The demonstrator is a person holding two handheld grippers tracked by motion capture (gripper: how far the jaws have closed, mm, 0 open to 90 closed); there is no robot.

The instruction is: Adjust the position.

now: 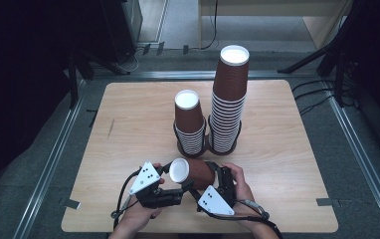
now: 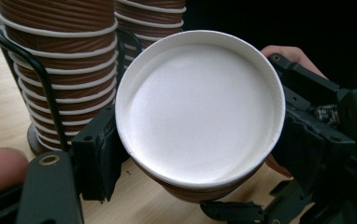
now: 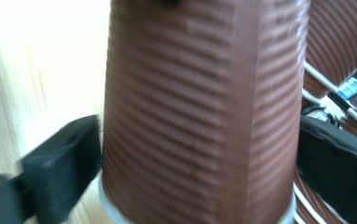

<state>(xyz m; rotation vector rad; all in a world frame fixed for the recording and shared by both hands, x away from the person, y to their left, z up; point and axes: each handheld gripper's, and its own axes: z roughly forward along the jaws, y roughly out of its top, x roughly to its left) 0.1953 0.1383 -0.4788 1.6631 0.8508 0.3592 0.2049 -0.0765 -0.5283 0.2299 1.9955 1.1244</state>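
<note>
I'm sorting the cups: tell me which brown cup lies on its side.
The single cup held between both grippers near the table's front edge, white opening facing left. The others stand stacked in the short stack and tall stack.

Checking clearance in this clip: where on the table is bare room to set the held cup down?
Bare table left of the short stack and right of the tall stack. Crowded at the near middle, where both grippers hold the cup.

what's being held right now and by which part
A brown ribbed paper cup, lying sideways above the table. The right claw clamps its ribbed side wall near the rim; the left claw closes on it at the white base end.
</note>
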